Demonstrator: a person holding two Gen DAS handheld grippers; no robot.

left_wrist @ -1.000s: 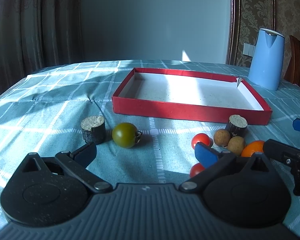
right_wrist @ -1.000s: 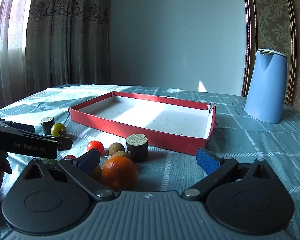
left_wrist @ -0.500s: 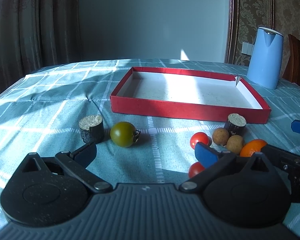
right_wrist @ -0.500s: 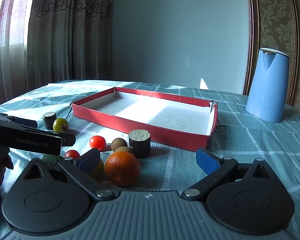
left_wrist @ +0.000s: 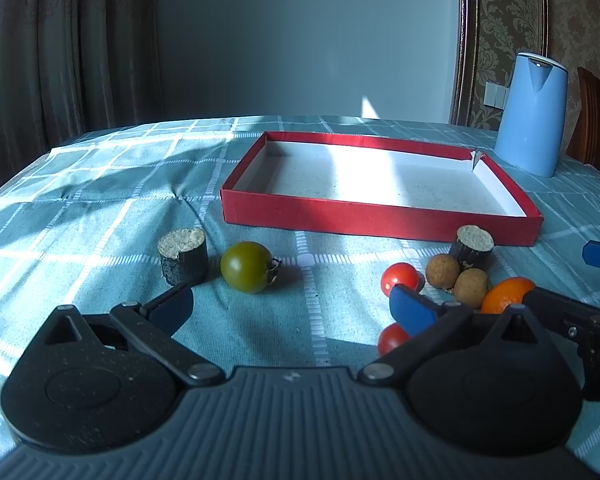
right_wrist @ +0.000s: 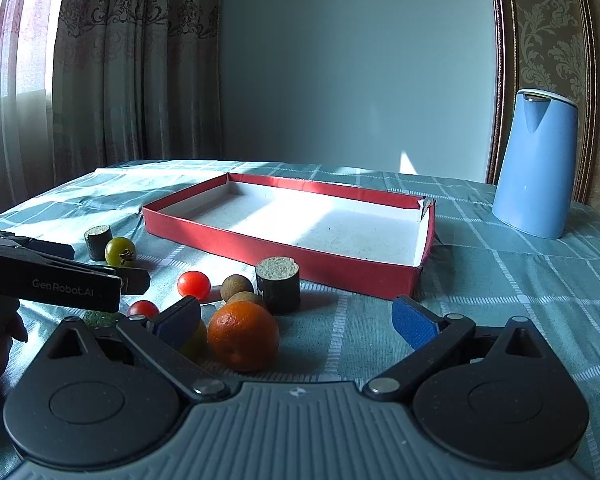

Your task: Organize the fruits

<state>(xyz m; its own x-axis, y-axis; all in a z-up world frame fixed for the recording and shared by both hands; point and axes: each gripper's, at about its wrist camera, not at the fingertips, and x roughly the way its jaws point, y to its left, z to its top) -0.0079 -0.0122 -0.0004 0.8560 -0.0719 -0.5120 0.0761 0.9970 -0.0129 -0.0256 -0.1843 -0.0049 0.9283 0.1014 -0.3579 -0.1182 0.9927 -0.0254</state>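
nothing is sorted yet: the red tray (left_wrist: 380,218) sits bare, white floor showing, and every fruit lies on the table (left_wrist: 100,184) in front of its near wall. your left hand-held gripper (left_wrist: 292,306) is spread wide with nothing between its blue pads, low over the checked teal cloth, aimed between the green tomato (left_wrist: 247,267) and the cluster to the right. your right hand-held gripper (right_wrist: 296,318) is equally wide and empty, with the orange (right_wrist: 243,336) just ahead of its left finger.

left to move, as far as you can see: the green tomato, two red cherry tomatoes (left_wrist: 400,278), two tan longans (left_wrist: 442,271), the orange, a yellowish fruit half hidden behind your right finger, and something green near the left gripper that is too obscured to name. two stubby dark cylinders (left_wrist: 183,255) with pale fibrous cut tops look like sugarcane pieces; one stands beside the green tomato, one near the tray's right corner.

the tomatoes are smooth, glossy and round, likely to roll; the longans are matte and rough; the orange has a dimpled rind. the tray is thin card, torn at its far right corner. a blue kettle (right_wrist: 536,164) stands well apart.
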